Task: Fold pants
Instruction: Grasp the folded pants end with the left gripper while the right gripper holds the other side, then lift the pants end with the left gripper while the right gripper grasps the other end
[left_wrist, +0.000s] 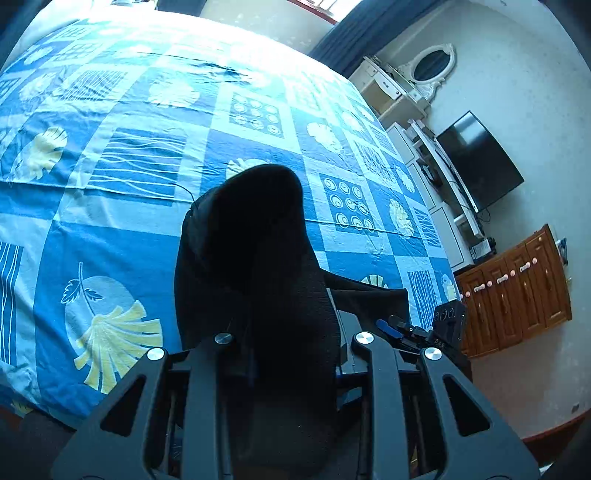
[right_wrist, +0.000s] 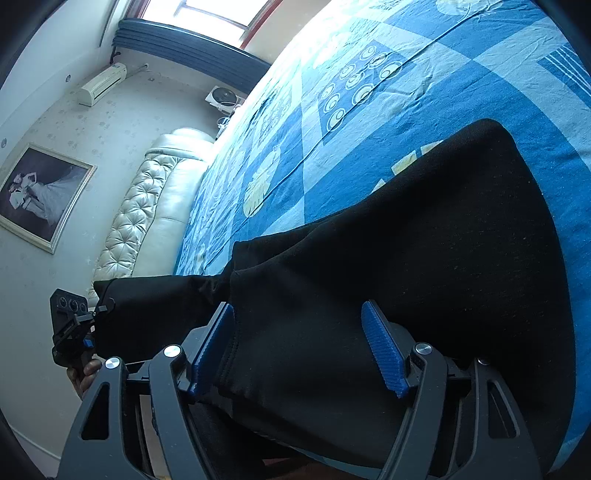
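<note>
Pants, black and soft, rise in a bunched fold straight out of the left gripper in the left wrist view; its jaws are pinched together on the cloth, held up over the bed with its blue patterned cover. To the right stand a dark television and a wooden cabinet, and the right gripper shows low beside the cloth. From the right wrist view, the pants spread across the bed's edge and run between the blue pads of the right gripper, whose jaws stand apart, not pressing the fabric. Further left, the left gripper clamps a stretched end of cloth, near a padded headboard.
</note>
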